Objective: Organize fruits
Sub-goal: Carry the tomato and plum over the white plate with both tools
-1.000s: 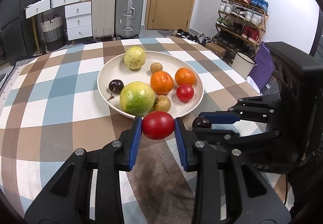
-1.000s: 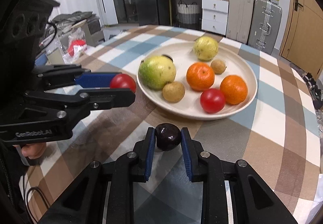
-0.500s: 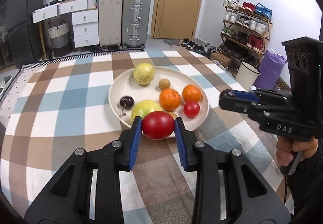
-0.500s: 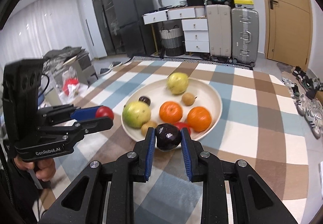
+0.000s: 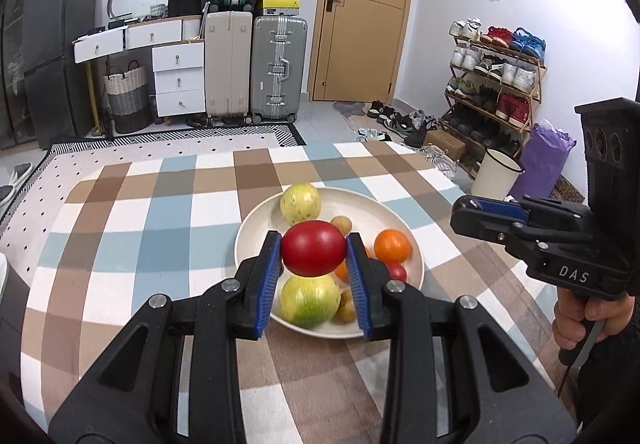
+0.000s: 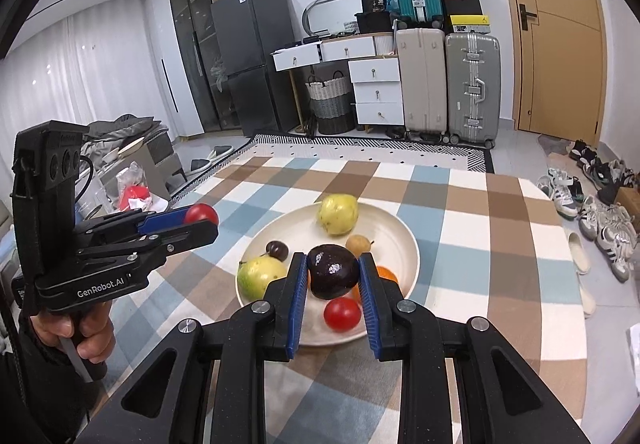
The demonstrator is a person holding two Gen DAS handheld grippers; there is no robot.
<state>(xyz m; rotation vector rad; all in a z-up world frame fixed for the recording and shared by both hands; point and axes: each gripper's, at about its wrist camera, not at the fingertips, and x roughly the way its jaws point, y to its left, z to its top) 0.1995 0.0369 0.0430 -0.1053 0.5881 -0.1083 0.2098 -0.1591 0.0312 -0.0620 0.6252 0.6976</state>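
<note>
Both claws are loaded. The left gripper (image 5: pixel 313 258) pinches a red tomato (image 5: pixel 313 253) by its sides, and the right gripper (image 6: pixel 333 276) squeezes a dark plum (image 6: pixel 334 270) the same way. Both fruits hang in the air over the near edge of the white bowl (image 6: pixel 394 234), probably so they can drop in beside the oranges and guavas already piled there on the checkered cloth (image 5: pixel 120 228).

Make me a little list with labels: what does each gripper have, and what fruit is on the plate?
left gripper: shut on the red tomato
right gripper: shut on the dark plum
plate: cream, on the checked tablecloth
on the plate: two yellow-green fruits, two oranges, two small brown fruits, one small red tomato, one small dark plum
</note>
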